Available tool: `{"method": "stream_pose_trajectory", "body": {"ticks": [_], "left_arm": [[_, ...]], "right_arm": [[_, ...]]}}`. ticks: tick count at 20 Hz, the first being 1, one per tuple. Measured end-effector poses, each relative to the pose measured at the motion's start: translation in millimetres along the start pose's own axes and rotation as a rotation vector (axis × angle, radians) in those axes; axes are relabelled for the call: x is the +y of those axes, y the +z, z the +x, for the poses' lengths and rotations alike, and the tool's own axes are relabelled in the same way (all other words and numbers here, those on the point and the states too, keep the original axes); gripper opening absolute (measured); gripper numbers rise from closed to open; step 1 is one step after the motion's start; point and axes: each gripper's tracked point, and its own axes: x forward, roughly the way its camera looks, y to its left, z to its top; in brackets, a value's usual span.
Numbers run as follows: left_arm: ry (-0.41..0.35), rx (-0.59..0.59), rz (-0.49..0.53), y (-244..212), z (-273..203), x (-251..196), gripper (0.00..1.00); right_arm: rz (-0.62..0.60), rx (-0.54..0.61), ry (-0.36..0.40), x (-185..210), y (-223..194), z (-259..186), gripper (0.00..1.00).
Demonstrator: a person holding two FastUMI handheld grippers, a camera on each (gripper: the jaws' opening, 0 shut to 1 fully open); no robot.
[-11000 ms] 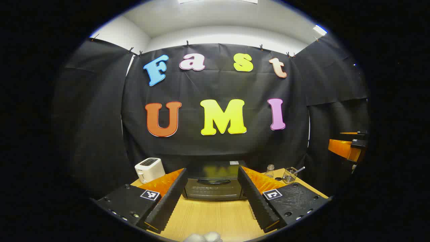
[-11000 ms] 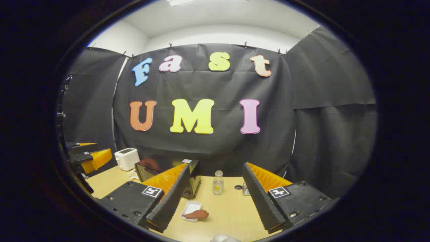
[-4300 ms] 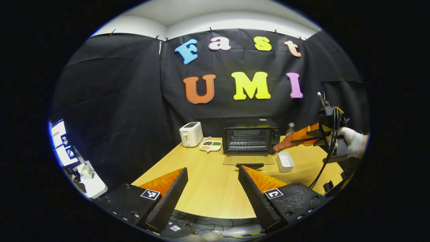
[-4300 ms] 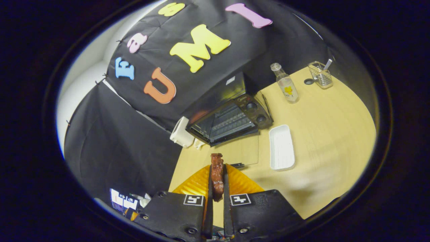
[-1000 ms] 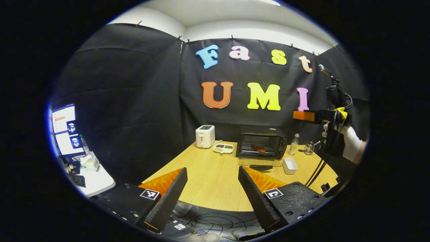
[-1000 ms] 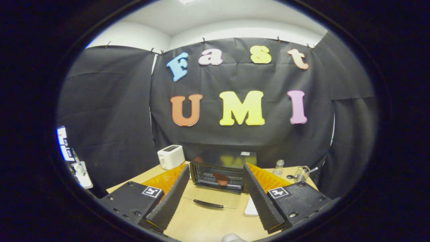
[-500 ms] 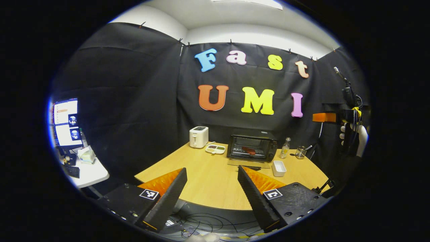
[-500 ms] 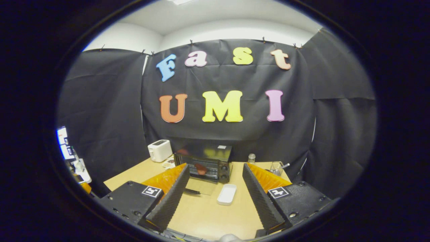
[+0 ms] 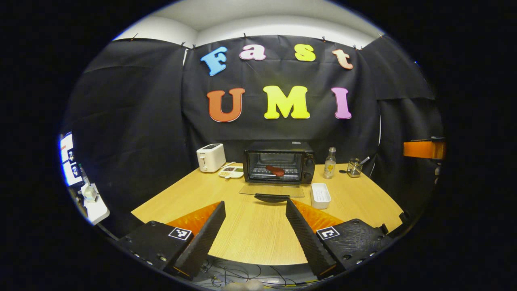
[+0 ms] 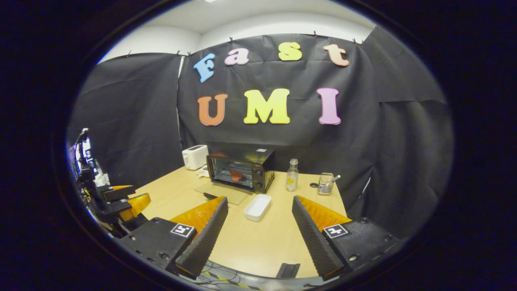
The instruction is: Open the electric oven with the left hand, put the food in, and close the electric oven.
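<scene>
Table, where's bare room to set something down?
The table's near half, between the grippers and the open oven door, is bare. So is the left side before the toaster. Crowded: the back, with the oven, tray, bottle and cup.

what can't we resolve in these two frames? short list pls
- Oven knob settings: too small in the left gripper view and the right gripper view.
- Contents of the divided dish beside the toaster: too small in the left gripper view; in the right gripper view the oven covers most of it.
- Right gripper in the left gripper view: cut off by the image edge, so its jaw state can't be read there.
- Bottle label: too small.
</scene>
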Motion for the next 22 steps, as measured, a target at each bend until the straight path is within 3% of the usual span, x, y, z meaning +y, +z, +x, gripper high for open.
{"method": "stream_pose_trajectory", "body": {"ticks": [6,13,22], "left_arm": [[-0.067,0.081,0.058,-32,93,-28,0.97],[-0.171,0.192,0.038,-91,208,-40,0.97],[-0.222,0.320,0.052,-149,284,-46,0.98]], "right_arm": [[0.047,0.009,-0.083,-38,6,15,1.00],[0.056,0.067,-0.266,-55,28,51,1.00],[0.067,0.102,-0.365,-37,35,76,1.00]]}}
